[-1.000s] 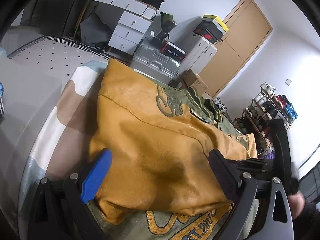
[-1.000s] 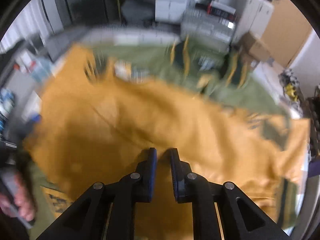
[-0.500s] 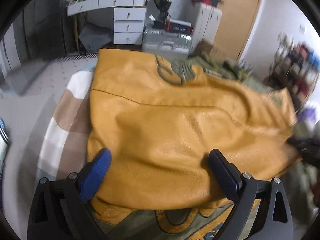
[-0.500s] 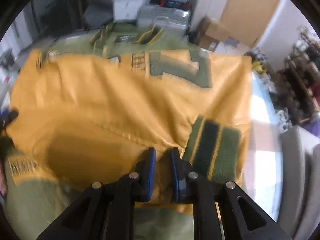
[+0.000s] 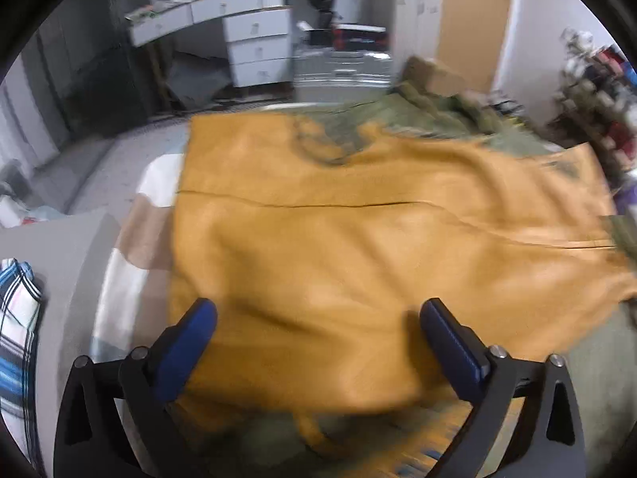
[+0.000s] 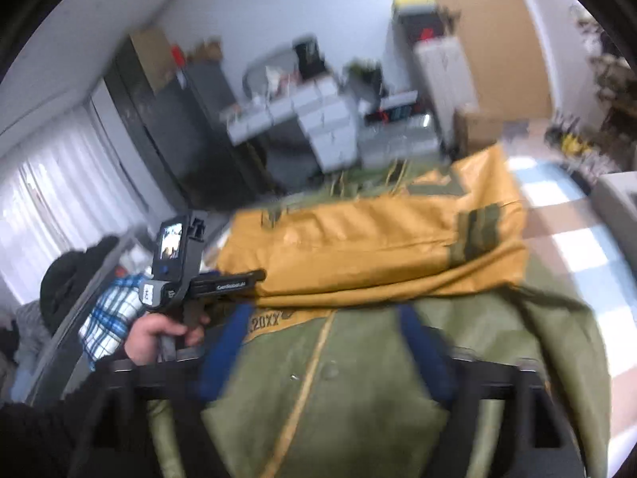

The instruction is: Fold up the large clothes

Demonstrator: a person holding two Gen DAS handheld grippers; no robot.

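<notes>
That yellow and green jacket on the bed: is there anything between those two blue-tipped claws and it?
Nothing visible. The left gripper stands open right over the yellow sleeve folded across the jacket. The right gripper has just been opening, nothing between its jaws, and hangs over the green body.

Jacket [image 6: 358, 398]: olive green body, mustard-yellow sleeves [image 5: 358, 239], yellow front piping, green-striped cuff [image 6: 475, 235]. Bed cover [image 6: 577, 247]: tan, white and pale-blue checks. Plaid cloth [image 5: 16, 318]: blue, white, black. Hand-held gripper [image 5: 318, 338]: black frame, blue pads. Drawer unit [image 5: 258, 40]: white.
</notes>
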